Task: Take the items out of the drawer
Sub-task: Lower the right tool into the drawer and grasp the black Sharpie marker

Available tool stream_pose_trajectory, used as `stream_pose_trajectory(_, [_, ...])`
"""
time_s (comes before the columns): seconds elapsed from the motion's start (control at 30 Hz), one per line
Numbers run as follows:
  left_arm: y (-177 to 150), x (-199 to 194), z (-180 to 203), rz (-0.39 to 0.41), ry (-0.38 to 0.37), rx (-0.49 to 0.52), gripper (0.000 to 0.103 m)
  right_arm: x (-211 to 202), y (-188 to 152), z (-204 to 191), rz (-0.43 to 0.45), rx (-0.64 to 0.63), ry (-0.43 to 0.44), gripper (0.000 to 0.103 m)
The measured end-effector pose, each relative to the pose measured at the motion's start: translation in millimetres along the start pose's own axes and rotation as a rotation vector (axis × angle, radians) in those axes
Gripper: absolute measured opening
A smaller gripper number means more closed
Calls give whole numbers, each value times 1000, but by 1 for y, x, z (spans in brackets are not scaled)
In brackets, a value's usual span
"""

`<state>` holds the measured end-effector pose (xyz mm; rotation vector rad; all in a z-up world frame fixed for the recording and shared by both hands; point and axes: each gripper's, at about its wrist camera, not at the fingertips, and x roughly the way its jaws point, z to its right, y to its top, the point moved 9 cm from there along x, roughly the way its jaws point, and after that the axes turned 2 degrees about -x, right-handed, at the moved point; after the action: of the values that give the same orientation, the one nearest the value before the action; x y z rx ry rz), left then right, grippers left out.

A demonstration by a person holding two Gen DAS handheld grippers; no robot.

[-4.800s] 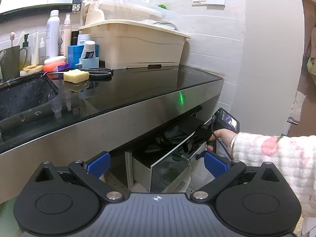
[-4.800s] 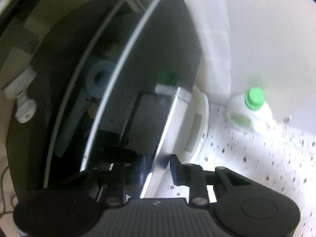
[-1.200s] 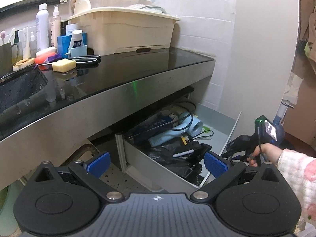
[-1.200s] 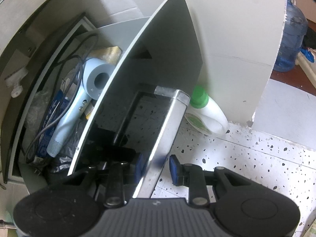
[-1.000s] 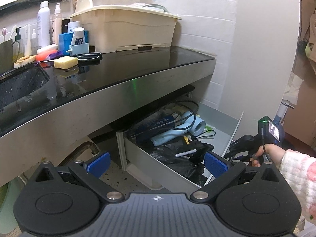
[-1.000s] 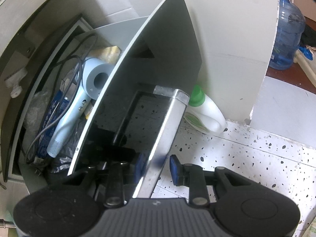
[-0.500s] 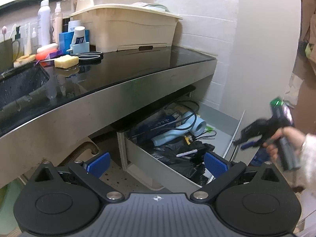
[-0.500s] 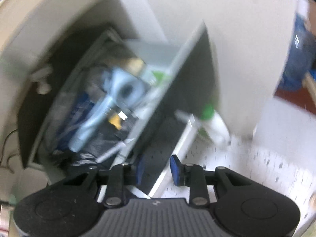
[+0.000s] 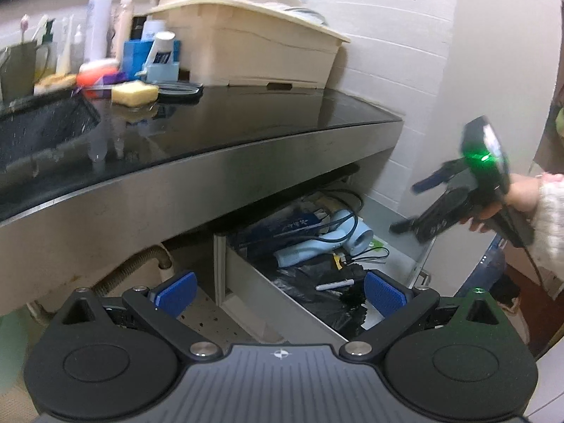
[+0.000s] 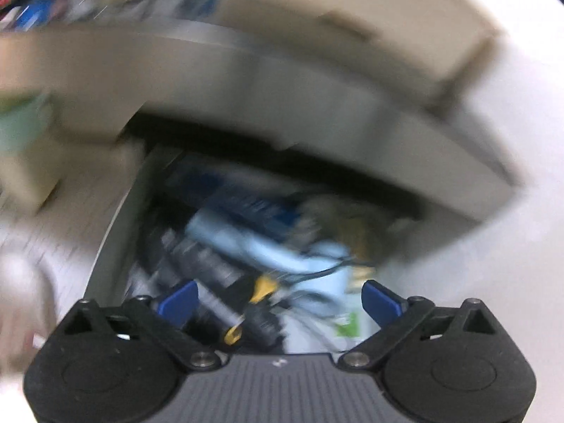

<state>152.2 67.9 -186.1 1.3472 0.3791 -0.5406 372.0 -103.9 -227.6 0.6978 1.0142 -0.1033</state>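
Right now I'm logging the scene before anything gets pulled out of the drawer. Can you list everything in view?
Drawer: one, grey, pulled open under the counter.
Hair dryer: one, light blue, lying in the drawer, black cord over it.
Black bag: one, crumpled at the drawer's front.
Pen: one, white, on the black bag.
Counter: one, glossy black top.
Sink: one, dark, at the counter's left.
Storage bin: one, cream, at the back of the counter.
Sponge: one, yellow, beside the sink.
Bottles: several, white, behind the sink.
Left claw: open, empty.
Right claw: open, over the drawer.
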Motion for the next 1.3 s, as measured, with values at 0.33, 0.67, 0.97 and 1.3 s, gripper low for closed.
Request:
stream_pose_trajectory(0.33, [4,5,13,7,-40,41,103,92,-10,-36,-192,-280,69,23])
stream_pose_trajectory(0.67, [10,19,12,-14,-71,58,103,137,-38,-59,-311,-463,186,17])
stream_pose_trajectory(0.97, [10,34,15,-47,-73,76,103,159,-58,-79,-348,-499,247,15])
stream_pose_trajectory(1.3, [3,43,21,-81,-73,83,103,147,-79,-88,-323,-422,256,11])
